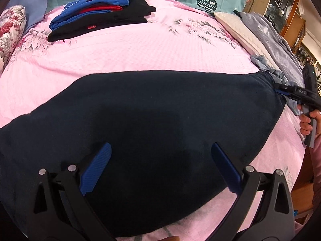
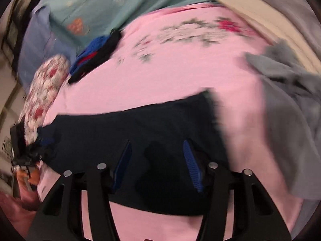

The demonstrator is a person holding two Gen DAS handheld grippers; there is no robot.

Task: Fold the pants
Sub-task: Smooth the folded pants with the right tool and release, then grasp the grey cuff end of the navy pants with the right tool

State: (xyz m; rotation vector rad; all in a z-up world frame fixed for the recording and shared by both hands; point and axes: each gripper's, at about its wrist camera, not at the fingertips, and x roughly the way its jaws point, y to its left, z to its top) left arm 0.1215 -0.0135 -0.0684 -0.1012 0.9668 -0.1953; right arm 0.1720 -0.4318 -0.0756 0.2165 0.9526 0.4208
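Both the left gripper (image 1: pixel 160 166) and right gripper (image 2: pixel 156 160) hover spread and empty over the dark pants (image 1: pixel 140 130), flat on the pink bedspread (image 1: pixel 140 50); pinching only one layer could skew the fold

Both grippers share one build: black angular arms with triangular cut-outs, round silver pivot screws at the joints, and ribbed blue pads on the fingers. The left gripper (image 1: pixel 160 166) and right gripper (image 2: pixel 157 164) show this alike. The hand (image 1: pixel 308 120) wraps a grey handle, beside a pink sleeve (image 1: pixel 317 160).
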